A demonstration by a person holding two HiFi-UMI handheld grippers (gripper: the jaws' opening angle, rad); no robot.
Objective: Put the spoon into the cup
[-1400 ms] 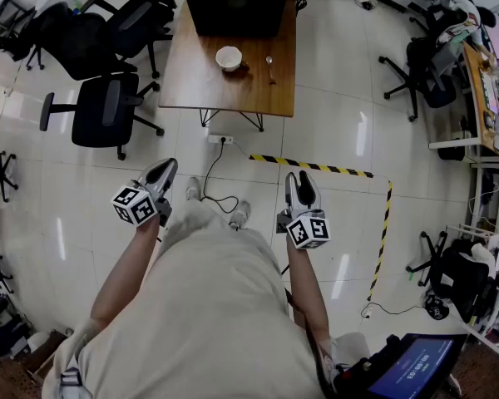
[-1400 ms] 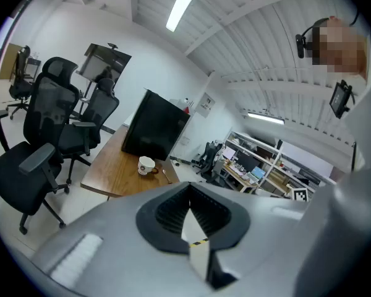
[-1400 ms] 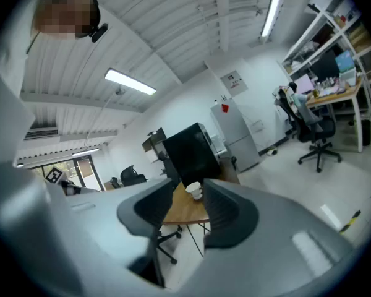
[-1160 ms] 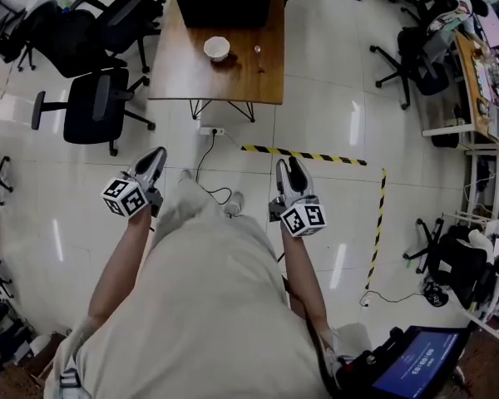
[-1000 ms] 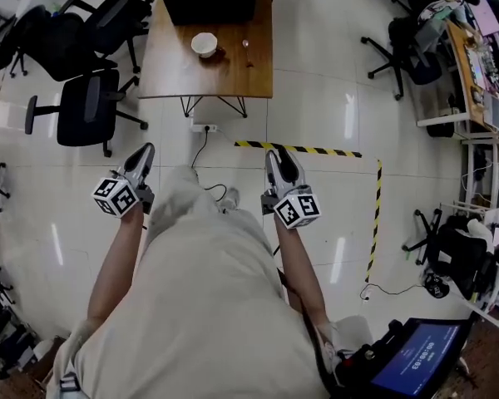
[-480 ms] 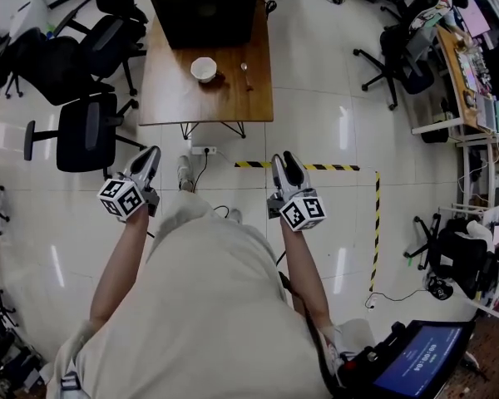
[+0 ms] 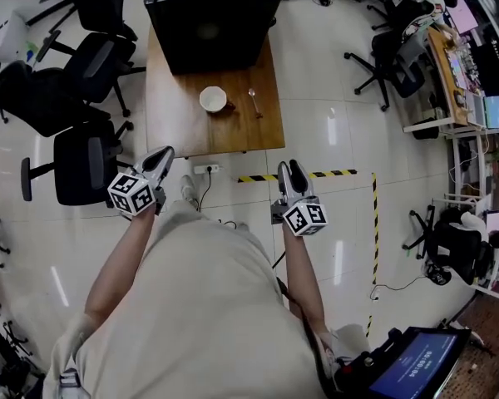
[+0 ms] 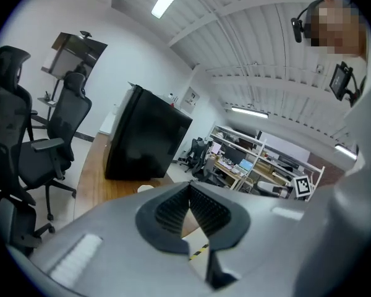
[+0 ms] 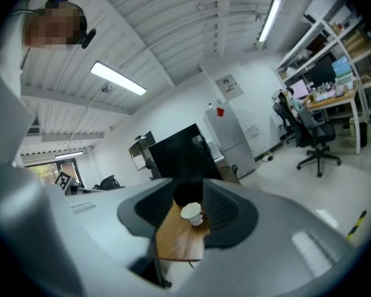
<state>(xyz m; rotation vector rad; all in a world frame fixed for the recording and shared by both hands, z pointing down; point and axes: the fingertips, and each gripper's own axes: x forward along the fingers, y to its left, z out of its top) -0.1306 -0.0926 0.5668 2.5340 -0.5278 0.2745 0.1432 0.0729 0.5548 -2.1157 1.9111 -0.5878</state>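
Note:
A white cup [image 7: 213, 100] stands on a wooden table [image 7: 179, 123], and a spoon [image 7: 254, 100] lies to the right of it. Both of my grippers hover over the floor short of the table's near edge. My left gripper [image 7: 161, 158] has its pads meeting at the tips, with nothing held. The same left gripper [image 8: 188, 188] points toward the table [image 8: 93, 166], and a bit of the cup [image 8: 145, 189] shows past it. My right gripper [image 7: 293, 171] stands open and empty. Between the spread jaws of the right gripper [image 9: 190, 204] I see the cup [image 9: 191, 213] far off.
A large black box [image 7: 212, 23] fills the far half of the table. Office chairs [image 7: 87, 160] stand to the table's left, and more chairs [image 7: 391, 56] to its right. Yellow-black floor tape [image 7: 316, 174] and a power strip [image 7: 204, 170] lie near the table's front legs.
The person has walked toward the table, so it looms larger and nearer in the head view. Both grippers were carried forward with the body. Their jaws look unchanged.

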